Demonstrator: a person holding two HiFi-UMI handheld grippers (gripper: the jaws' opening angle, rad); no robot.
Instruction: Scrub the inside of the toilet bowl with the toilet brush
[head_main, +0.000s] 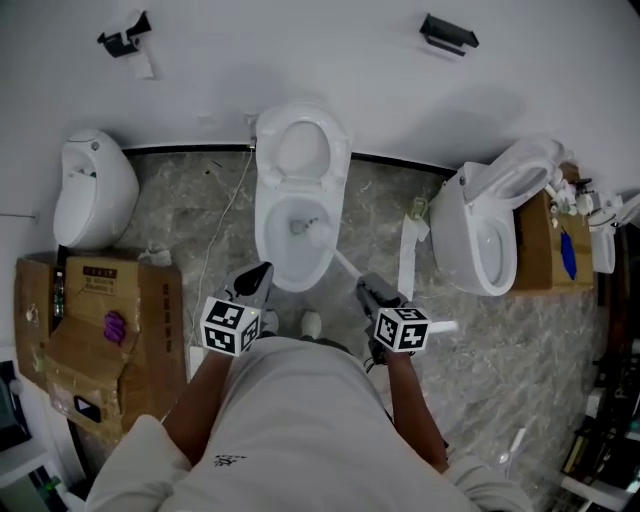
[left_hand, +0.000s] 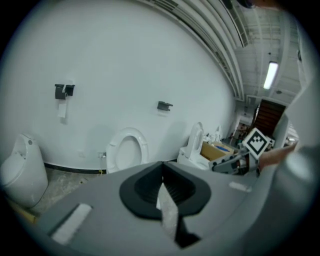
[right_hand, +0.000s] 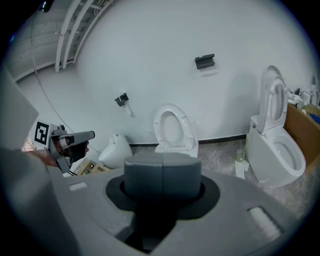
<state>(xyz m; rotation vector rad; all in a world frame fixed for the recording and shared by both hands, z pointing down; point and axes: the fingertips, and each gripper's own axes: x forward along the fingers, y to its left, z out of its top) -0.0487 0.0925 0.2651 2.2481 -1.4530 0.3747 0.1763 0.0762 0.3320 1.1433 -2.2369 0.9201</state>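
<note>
A white toilet stands against the wall with its seat raised. The toilet brush head is down in the bowl. Its white handle slants back to my right gripper, which is shut on it. In the right gripper view the jaws are pressed together; they hide the handle and bowl, and only the raised seat shows. My left gripper hovers at the bowl's near-left rim with its jaws together. In the left gripper view a pale strip shows at the seam.
A white urinal and a cardboard box are at the left. A second toilet with a box beside it stands at the right. A paper strip and a thin cable lie on the marble floor.
</note>
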